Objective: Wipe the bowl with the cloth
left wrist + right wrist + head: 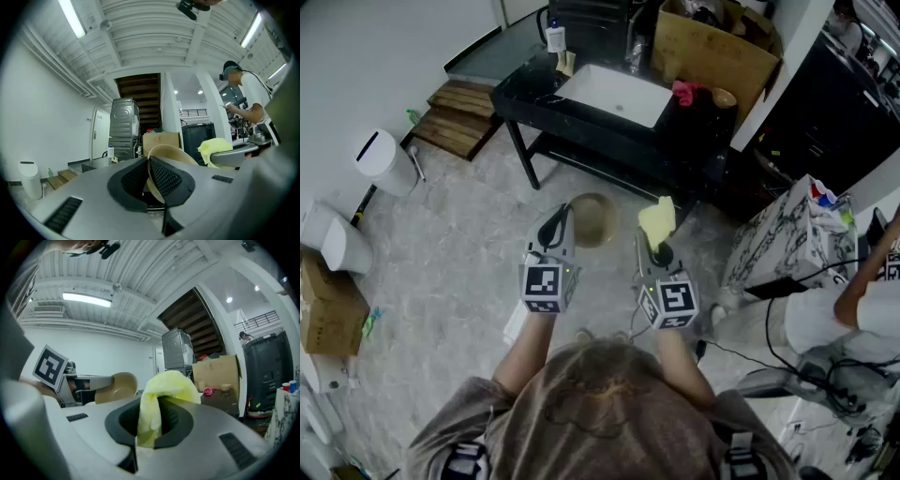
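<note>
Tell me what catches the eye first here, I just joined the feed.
The bright yellow cloth pinched in the right gripper stands out first, held in the air. Beside it, the left gripper clamps the rim of a tan bowl. Beyond both stands a black table with a white sink.

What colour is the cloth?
Yellow. The cloth shows best in the right gripper view, pinched in the right gripper.

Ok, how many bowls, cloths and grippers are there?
Tan bowl: 1
Yellow cloth: 1
Grippers: 2 (left gripper, right gripper)
Total: 4
</note>
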### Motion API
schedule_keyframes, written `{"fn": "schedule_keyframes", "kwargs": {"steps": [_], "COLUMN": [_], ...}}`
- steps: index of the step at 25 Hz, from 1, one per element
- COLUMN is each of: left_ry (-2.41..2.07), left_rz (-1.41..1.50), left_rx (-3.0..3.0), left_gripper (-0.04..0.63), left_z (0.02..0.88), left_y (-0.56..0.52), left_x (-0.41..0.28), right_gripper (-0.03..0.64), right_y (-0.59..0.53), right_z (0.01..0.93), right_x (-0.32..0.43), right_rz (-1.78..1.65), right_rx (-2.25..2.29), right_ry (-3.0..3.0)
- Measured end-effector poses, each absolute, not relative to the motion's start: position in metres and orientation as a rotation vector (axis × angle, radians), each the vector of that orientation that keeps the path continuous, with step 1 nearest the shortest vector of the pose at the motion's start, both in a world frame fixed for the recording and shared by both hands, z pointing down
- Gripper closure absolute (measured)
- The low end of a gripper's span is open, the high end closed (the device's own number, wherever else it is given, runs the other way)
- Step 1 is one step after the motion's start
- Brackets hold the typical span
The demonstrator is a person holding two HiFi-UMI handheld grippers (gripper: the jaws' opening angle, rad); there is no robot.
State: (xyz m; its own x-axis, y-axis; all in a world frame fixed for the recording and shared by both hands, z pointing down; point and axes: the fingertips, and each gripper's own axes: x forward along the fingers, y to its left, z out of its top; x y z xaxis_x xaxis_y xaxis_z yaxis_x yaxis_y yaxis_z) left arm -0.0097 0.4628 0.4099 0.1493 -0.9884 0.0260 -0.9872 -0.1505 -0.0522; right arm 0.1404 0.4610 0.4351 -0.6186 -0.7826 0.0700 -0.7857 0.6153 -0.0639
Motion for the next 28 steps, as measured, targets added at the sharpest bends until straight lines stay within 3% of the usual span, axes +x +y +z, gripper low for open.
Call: {"fn": "schedule_keyframes", "kwargs": {"steps": [17, 28], "left_ry": [2.003, 1.981], "left_rz": [-0.068, -0.045], "left_rx": [-2.397, -2.431], "left_gripper": [0.569, 0.569], "left_z": [0.422, 0.428], "left_y": [0.444, 0.353], "left_x": [-0.039, -0.046], "right_gripper": [0.595, 0.595], "right_y": [0.444, 0.352], "right_z": [0.446, 0.452], "right_x": [0.112, 0.109], "right_rz": [0.121, 0.099], "right_rx": [1.403, 1.423], "right_ry": [-2.774, -2.777]}}
